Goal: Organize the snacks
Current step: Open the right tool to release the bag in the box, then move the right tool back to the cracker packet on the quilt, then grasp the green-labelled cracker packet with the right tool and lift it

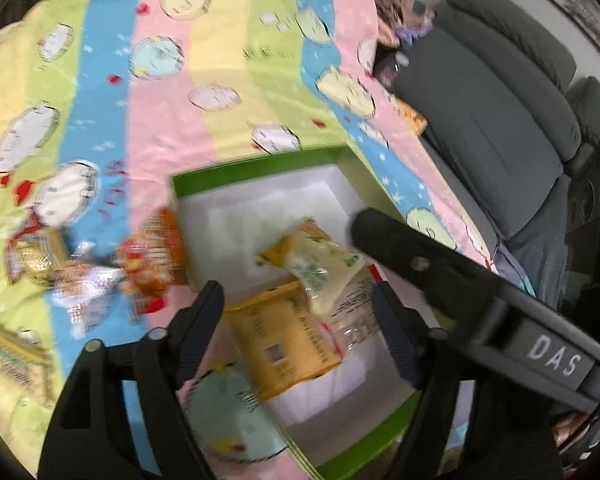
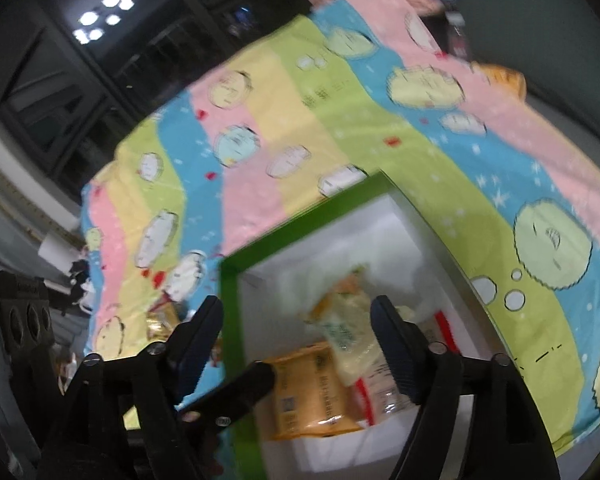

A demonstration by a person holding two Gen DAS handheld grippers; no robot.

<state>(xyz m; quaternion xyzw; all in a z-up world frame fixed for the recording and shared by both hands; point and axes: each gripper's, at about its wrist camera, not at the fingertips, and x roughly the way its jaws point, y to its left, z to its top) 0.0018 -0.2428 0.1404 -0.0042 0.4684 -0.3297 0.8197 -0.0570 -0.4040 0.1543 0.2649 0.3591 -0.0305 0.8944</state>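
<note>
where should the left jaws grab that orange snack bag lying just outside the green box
Probably across the orange bag at its puffed middle, coming down from above. It lies flat on the cloth against the outer left wall of the box, so the box side is blocked; set the jaws along the wall instead. The picture is blurred, so its seams are unclear.

**Pastel stripes, green rim, orange wrappers**

The cloth (image 1: 220, 92) over the tabletop runs in pink, yellow, lime and sky-blue stripes, printed with round cartoon blobs, small red marks and white stars. The box (image 1: 256, 162) has a bright green rim and a white inside. In it lie an orange-yellow packet (image 1: 284, 340) and a pale yellow-green packet (image 1: 320, 264). An orange-red packet (image 1: 156, 256) lies outside. Both hand-held grippers are black. The sofa (image 1: 492, 112) is dark grey.
</note>
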